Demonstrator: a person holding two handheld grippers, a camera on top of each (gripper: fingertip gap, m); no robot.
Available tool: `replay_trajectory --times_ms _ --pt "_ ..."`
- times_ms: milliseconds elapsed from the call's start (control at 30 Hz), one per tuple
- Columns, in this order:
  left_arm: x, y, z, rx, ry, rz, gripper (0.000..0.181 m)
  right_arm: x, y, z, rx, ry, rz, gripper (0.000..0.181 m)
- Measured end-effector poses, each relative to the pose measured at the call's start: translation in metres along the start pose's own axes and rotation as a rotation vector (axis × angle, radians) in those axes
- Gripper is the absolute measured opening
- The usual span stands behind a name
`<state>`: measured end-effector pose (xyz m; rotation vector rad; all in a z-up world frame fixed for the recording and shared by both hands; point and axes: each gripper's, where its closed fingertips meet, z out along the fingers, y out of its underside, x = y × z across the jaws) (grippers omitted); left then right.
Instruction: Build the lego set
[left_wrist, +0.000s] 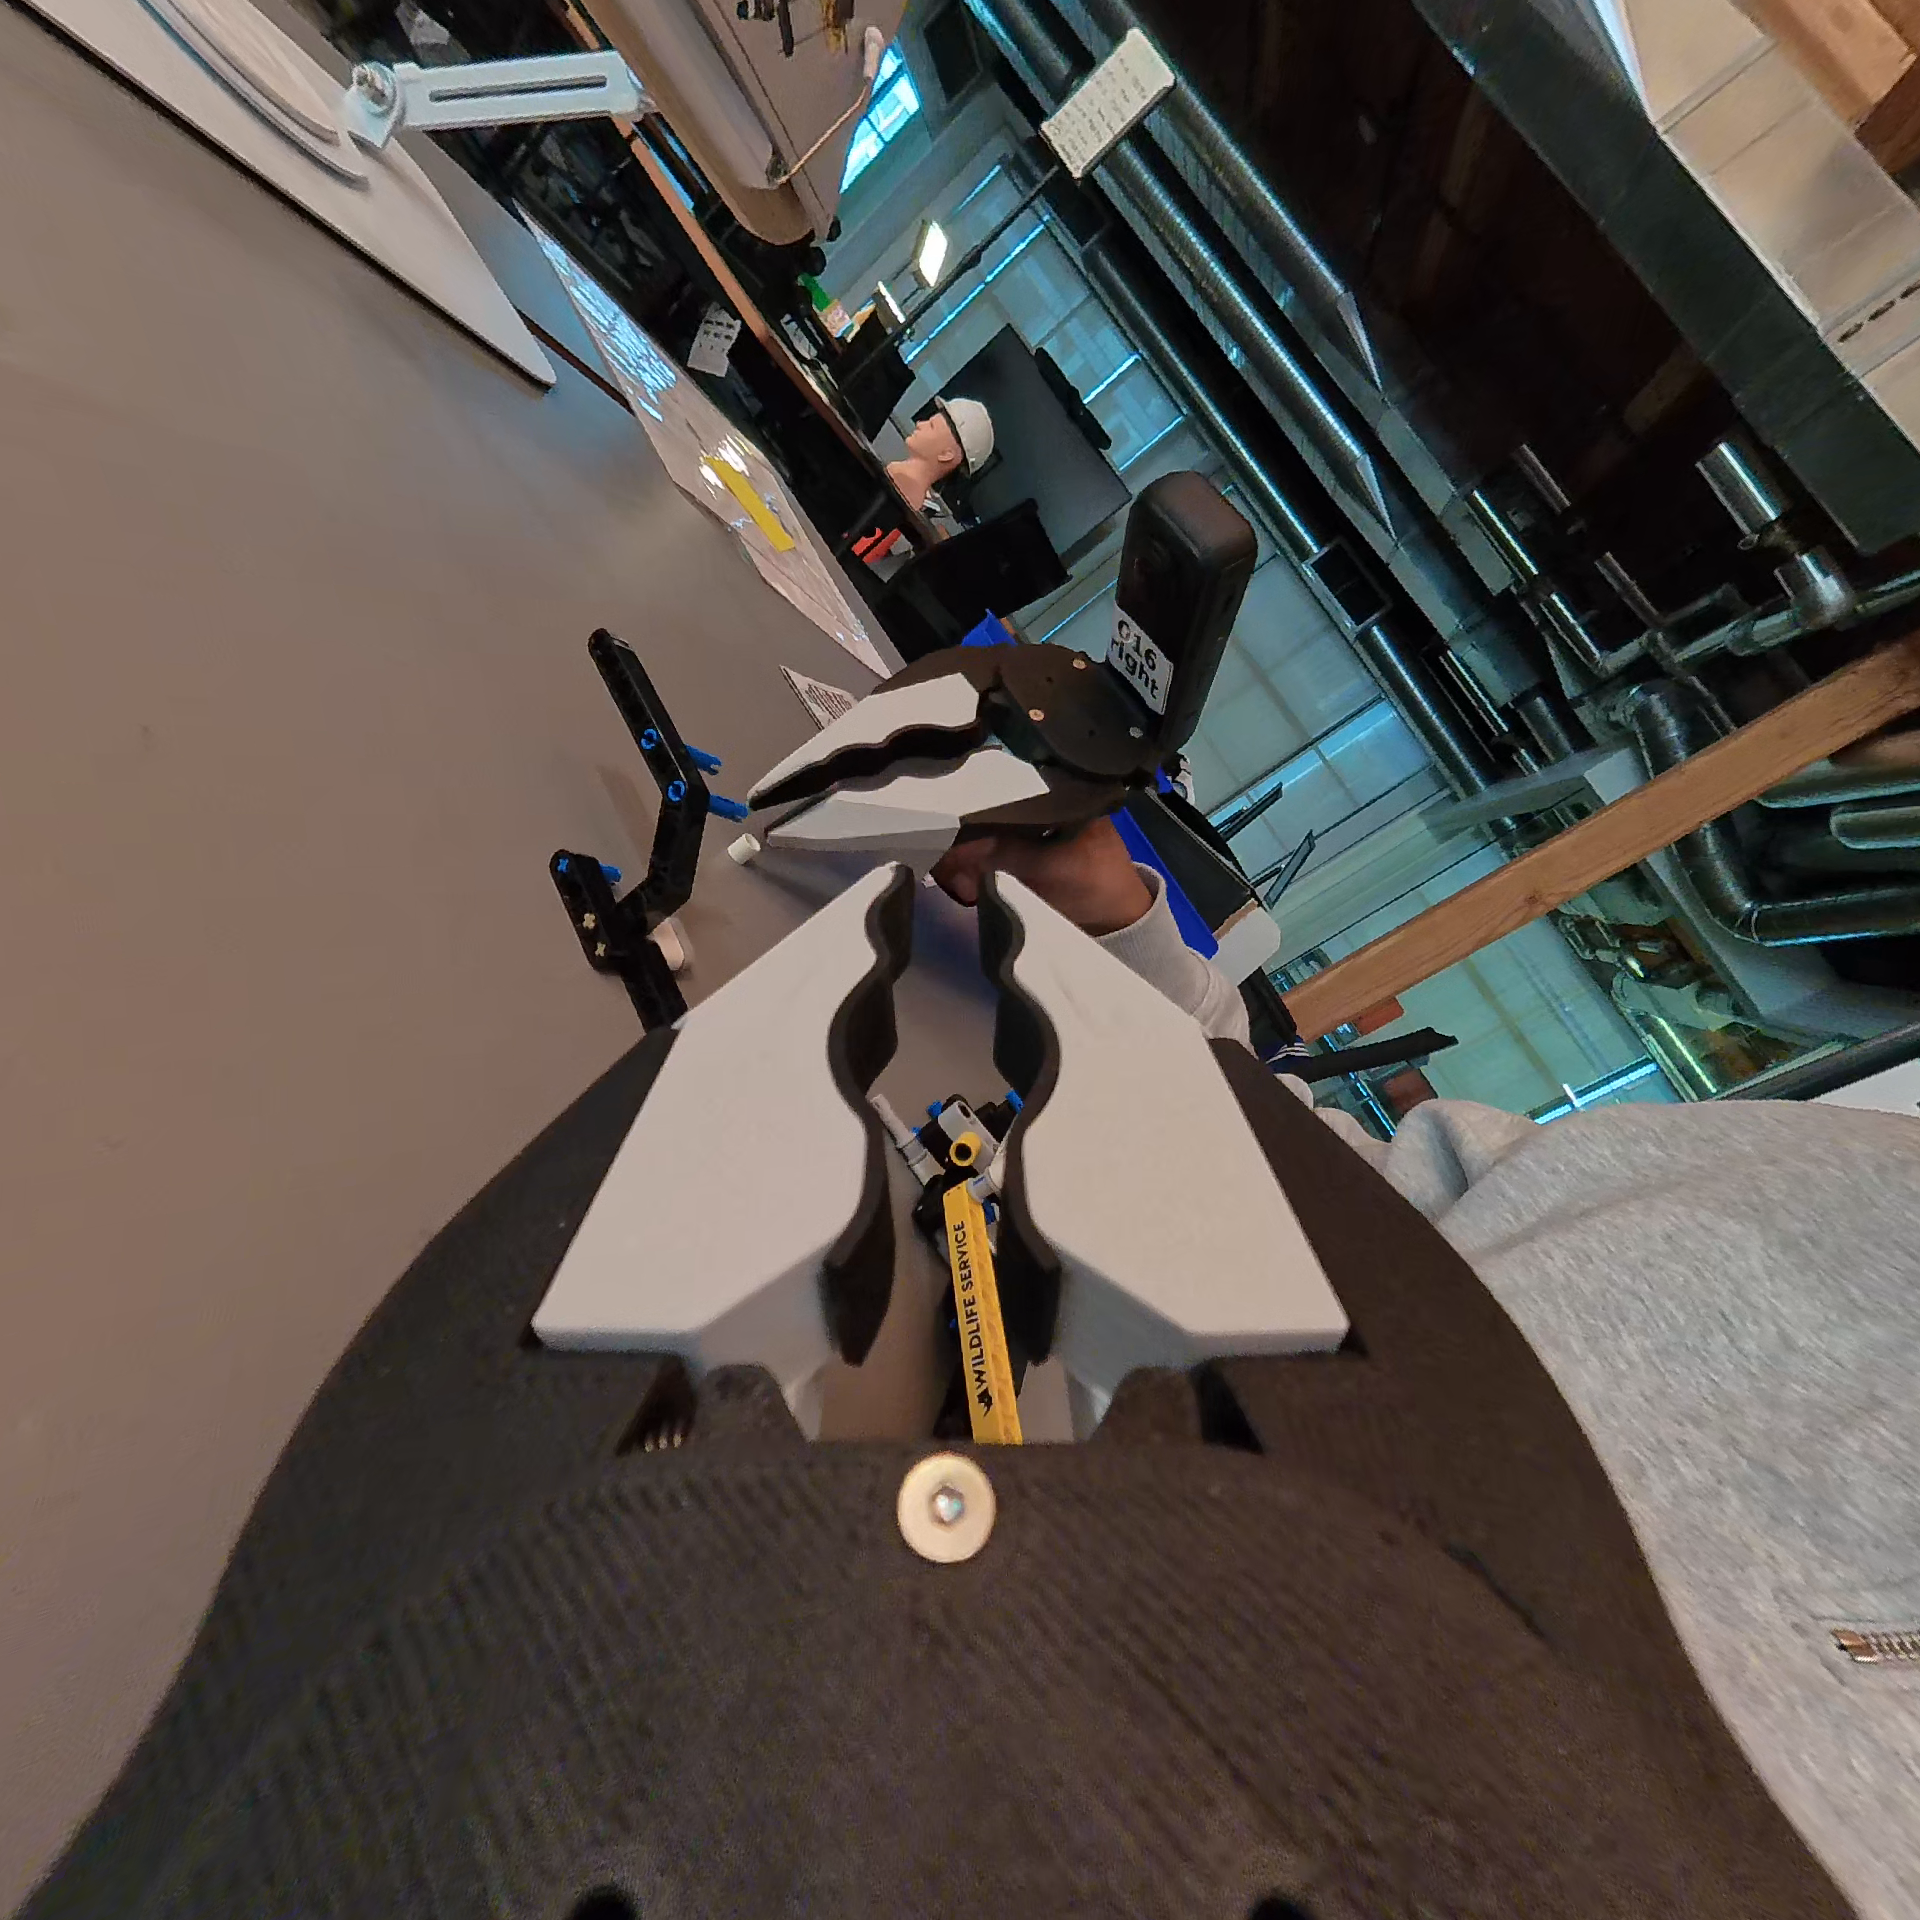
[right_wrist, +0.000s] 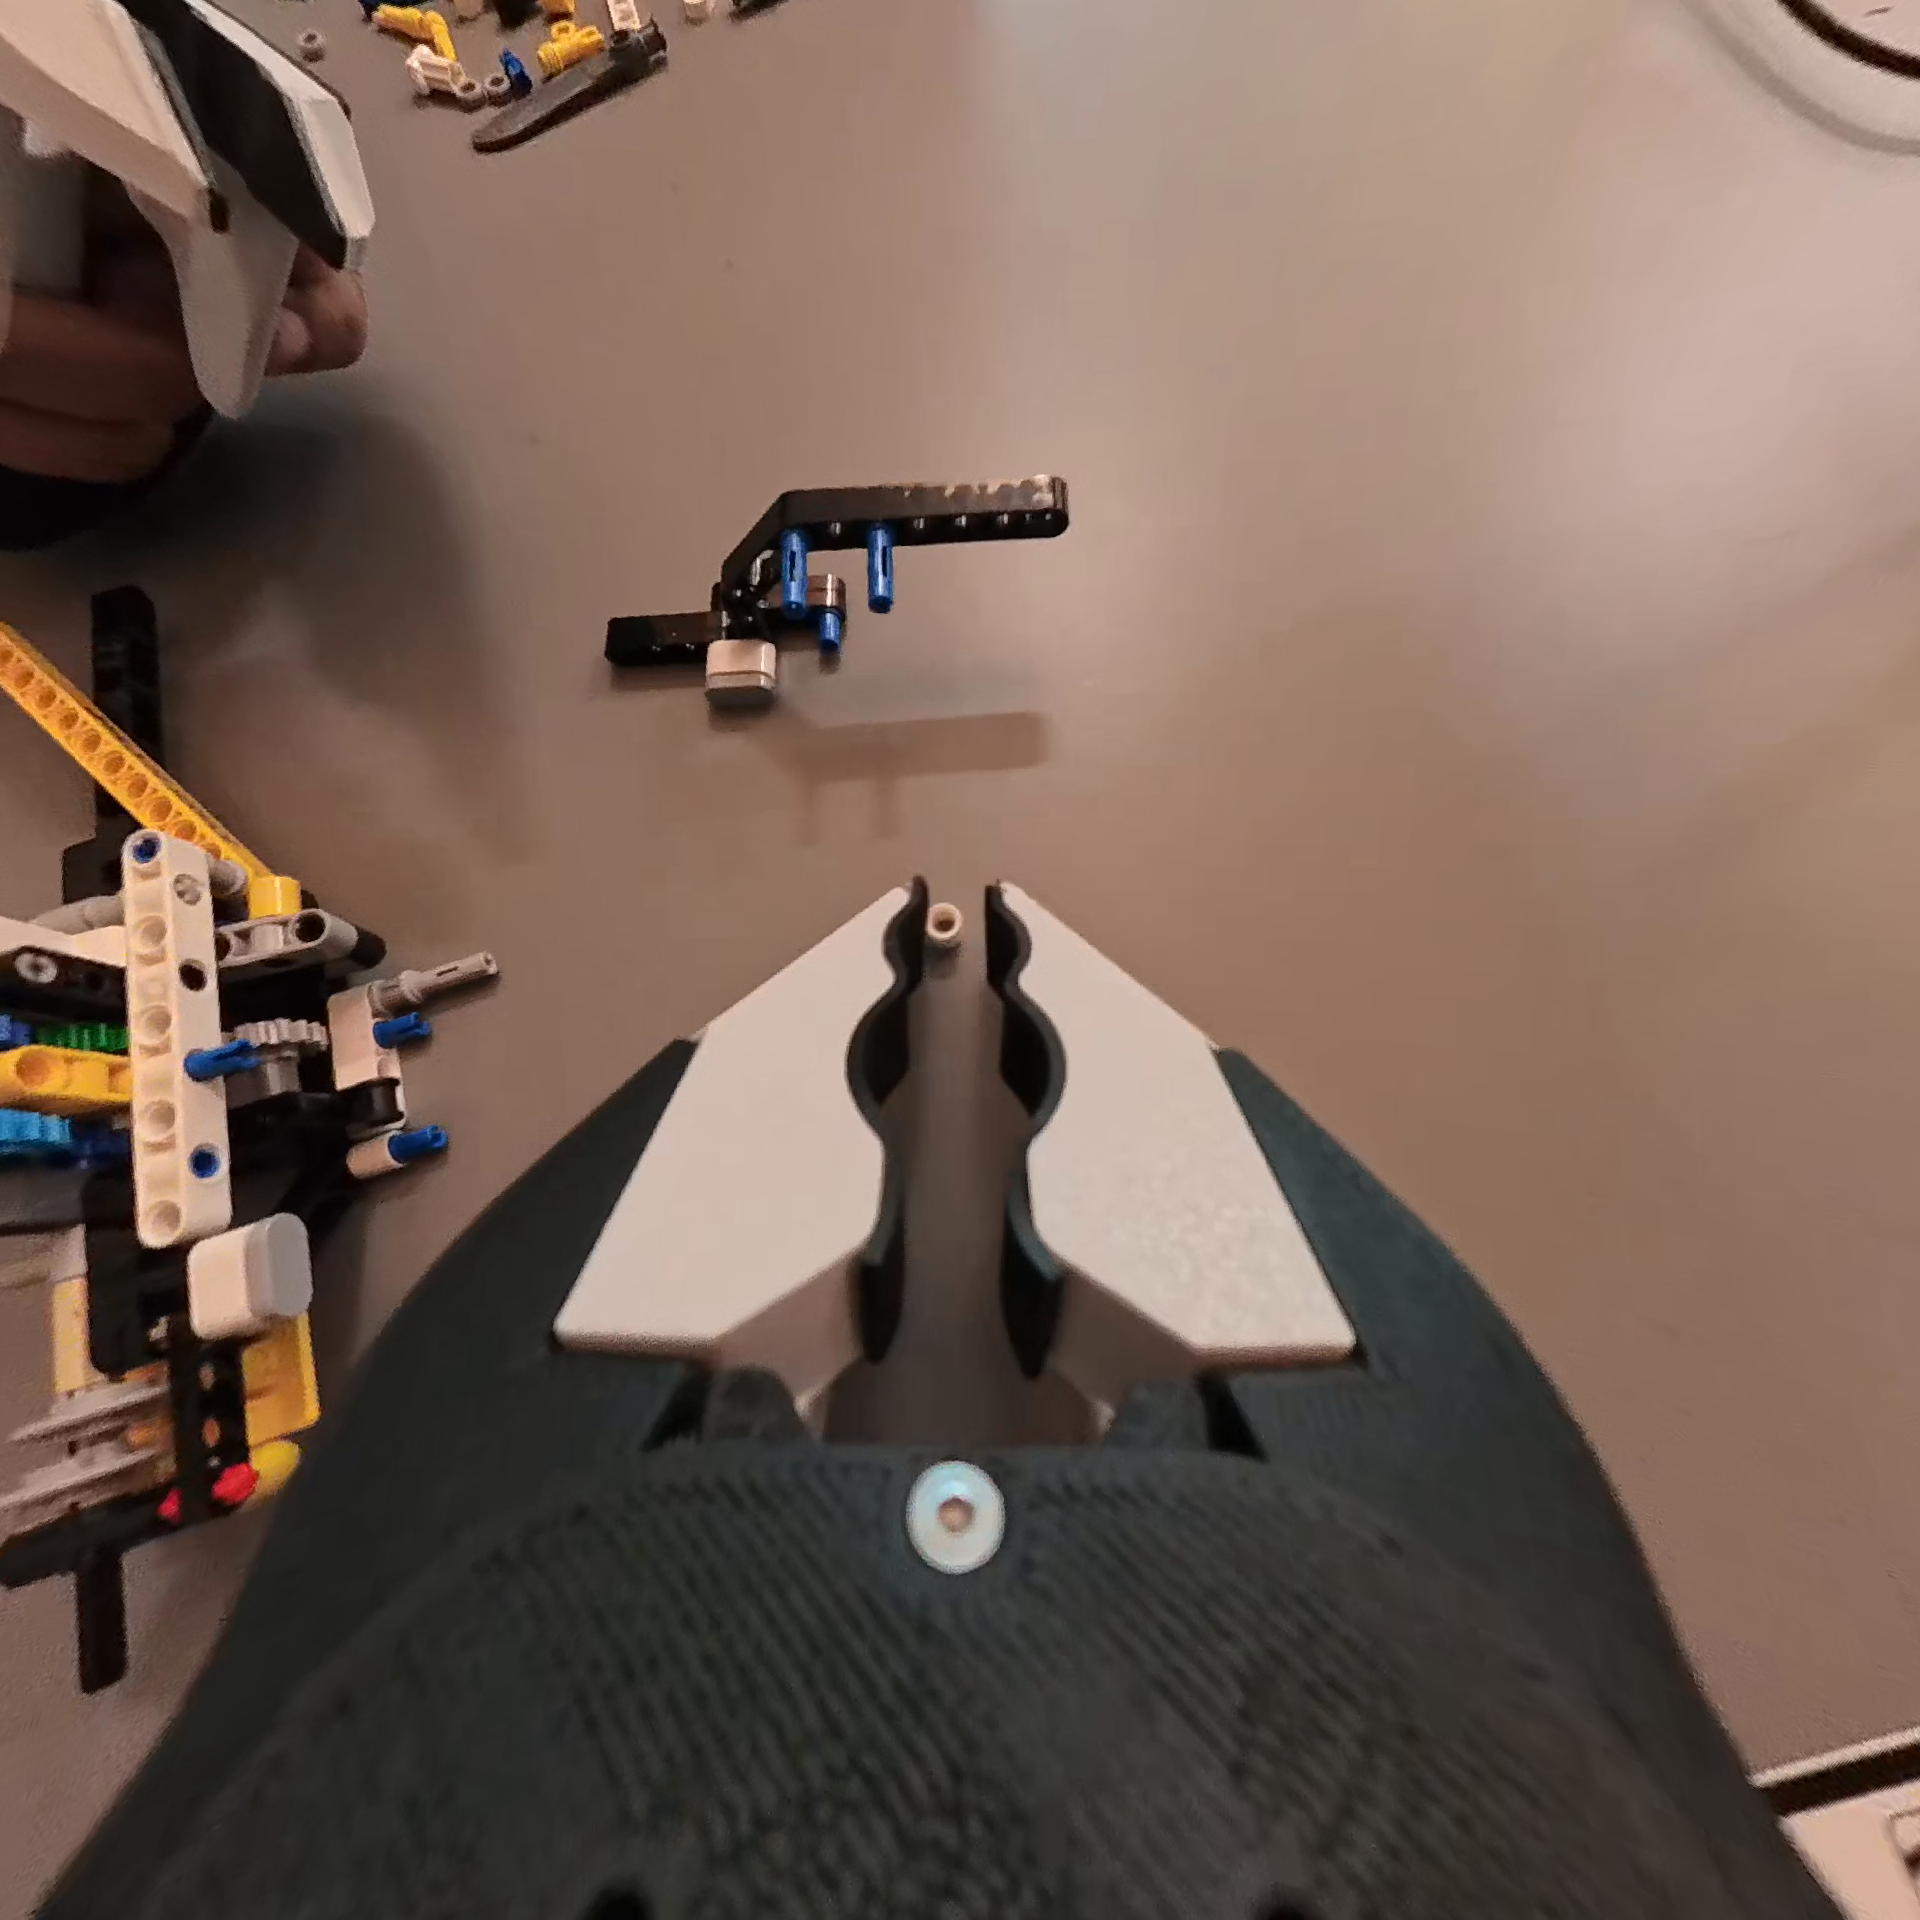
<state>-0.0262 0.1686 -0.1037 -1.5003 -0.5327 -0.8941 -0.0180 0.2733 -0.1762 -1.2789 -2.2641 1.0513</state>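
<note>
My right gripper (right_wrist: 953, 902) is open, low over the grey table (right_wrist: 1351, 727), with a small tan bush (right_wrist: 943, 922) lying between its fingertips, untouched by either pad. In the left wrist view the right gripper (left_wrist: 764, 816) has the bush (left_wrist: 743, 850) just at its tips. Beyond it lies a black bent beam with blue pins (right_wrist: 831, 561), which stands on edge in the left wrist view (left_wrist: 649, 821). My left gripper (left_wrist: 948, 883) is open and empty. The partly built yellow, white and black model (right_wrist: 166, 1091) sits on the table at the left; it shows through my left fingers' gap (left_wrist: 982, 1320).
Loose parts (right_wrist: 520, 62) lie in a pile at the far side of the table. A white board (left_wrist: 343, 208) and paper sheets (left_wrist: 727, 468) lie on the table farther off. A person's hand (right_wrist: 322, 312) and grey sleeve (left_wrist: 1662, 1351) are close by. Spacing between my two grippers at the tips: around 12 cm.
</note>
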Motion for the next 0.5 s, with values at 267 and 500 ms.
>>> replay_trajectory --times_ms 267,500 --pt "-0.001 0.003 0.001 -0.012 0.0 -0.001 0.011 -0.003 0.007 0.008 -0.046 -0.002 -0.023 0.006" --pt "0.009 -0.001 0.003 0.02 0.07 -0.071 0.014 -0.035 -0.054 -0.018 0.309 -0.071 -0.145 0.005"
